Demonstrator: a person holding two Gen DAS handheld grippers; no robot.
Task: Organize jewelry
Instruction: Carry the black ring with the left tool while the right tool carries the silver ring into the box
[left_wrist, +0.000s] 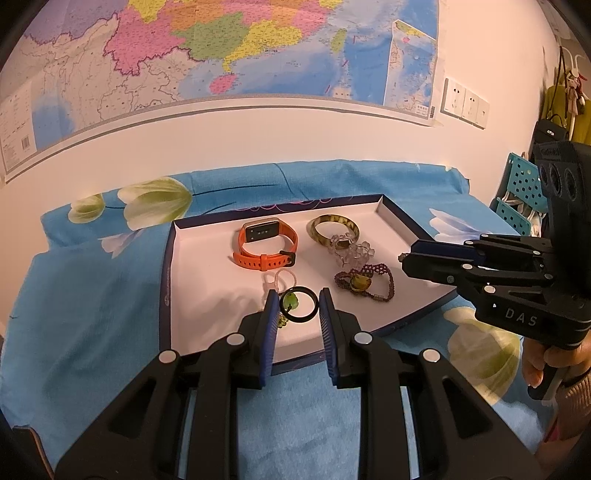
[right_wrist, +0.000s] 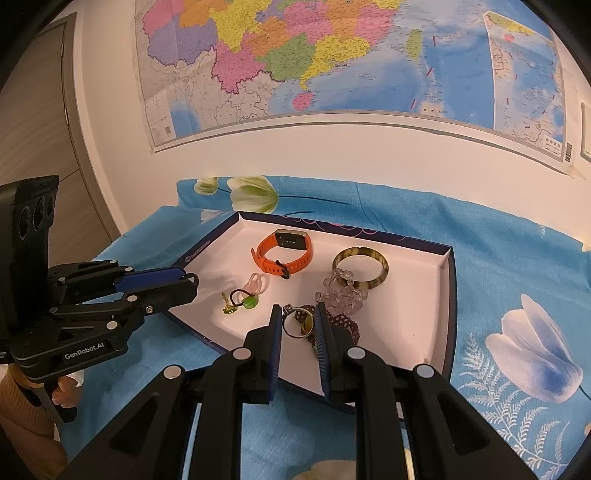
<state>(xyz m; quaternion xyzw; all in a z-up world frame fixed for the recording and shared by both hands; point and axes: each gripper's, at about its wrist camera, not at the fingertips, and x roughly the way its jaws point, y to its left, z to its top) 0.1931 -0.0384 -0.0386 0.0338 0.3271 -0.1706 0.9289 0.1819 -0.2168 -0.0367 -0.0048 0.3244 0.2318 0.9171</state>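
Left hand-held gripper (left_wrist: 297, 308) tilted down over tray (left_wrist: 207, 291)

Orange watch (left_wrist: 265, 242), mottled olive bangle (left_wrist: 334, 229), white-lined navy tray (left_wrist: 168, 280), tulip-printed blue cloth (left_wrist: 92, 295).

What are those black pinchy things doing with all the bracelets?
A person holds a pair of tongs in each hand over a shallow white tray with a dark blue rim full of jewelry. The left tongs hover around a black cord ring with a green bead. The right tongs hover above a dark purple beaded bracelet. Nothing is gripped. An orange smartwatch and a mottled green bangle lie farther back.
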